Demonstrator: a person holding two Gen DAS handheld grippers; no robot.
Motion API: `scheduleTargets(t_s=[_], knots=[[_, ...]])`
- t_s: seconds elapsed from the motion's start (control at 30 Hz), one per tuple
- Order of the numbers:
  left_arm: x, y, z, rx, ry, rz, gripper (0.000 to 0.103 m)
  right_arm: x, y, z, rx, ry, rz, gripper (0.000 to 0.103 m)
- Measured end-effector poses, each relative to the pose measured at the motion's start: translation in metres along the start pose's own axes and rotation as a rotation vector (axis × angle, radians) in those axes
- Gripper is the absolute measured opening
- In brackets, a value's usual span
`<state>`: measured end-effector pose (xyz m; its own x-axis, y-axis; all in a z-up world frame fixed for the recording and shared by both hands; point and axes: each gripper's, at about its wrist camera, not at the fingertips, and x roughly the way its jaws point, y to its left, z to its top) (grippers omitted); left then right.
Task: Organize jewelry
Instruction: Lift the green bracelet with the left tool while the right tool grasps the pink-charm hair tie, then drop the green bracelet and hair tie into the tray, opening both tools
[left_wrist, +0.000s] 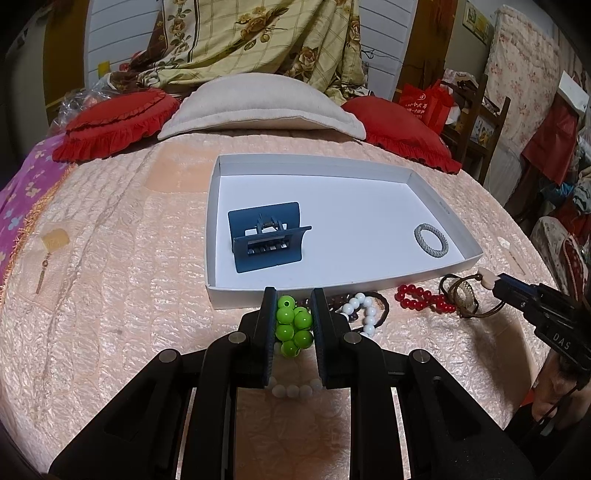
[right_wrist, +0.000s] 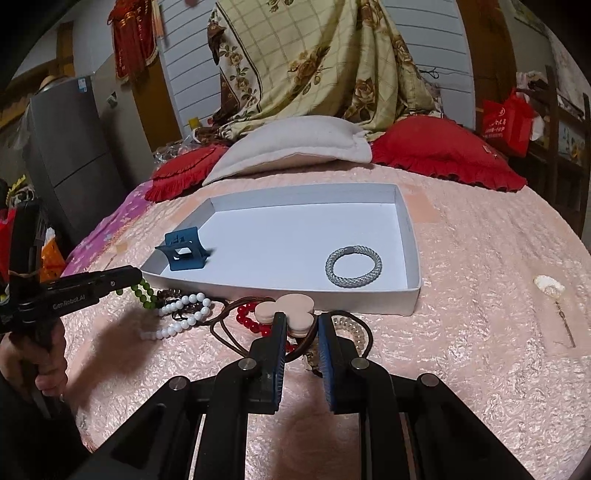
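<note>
Left gripper clamps the green beads, right gripper pinches the heart pendant; lift both clear over the box near edge, untangled

1 box, 1 hair claw, 1 grey bracelet, 2 red cushions.

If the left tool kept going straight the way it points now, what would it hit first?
Probably the near wall of the white box. The left tool, shut on the green bead bracelet, points at it, though depth is hard to judge.
</note>
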<state>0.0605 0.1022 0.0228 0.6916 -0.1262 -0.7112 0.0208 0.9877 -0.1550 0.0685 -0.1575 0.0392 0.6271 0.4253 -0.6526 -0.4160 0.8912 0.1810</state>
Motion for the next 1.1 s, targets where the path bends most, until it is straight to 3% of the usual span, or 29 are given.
scheduleTargets(t_s=[0.63,0.97,1.1], knots=[[-0.002,-0.001,0.001,-0.001,-0.003,-0.01,0.017,-0.001,0.0,0.0,0.004,-0.009,-0.02,0.016],[-0.03,-0.009,0.019,-0.009,-0.094,-0.164,0.017,0.003,-0.001,0.022,-0.006,-0.073,0.009,0.016],[-0.018,-0.022,0.038,-0.003,-0.094,-0.17,0.017,0.019,0.002,0.038,-0.044,-0.076,0.008,0.016]])
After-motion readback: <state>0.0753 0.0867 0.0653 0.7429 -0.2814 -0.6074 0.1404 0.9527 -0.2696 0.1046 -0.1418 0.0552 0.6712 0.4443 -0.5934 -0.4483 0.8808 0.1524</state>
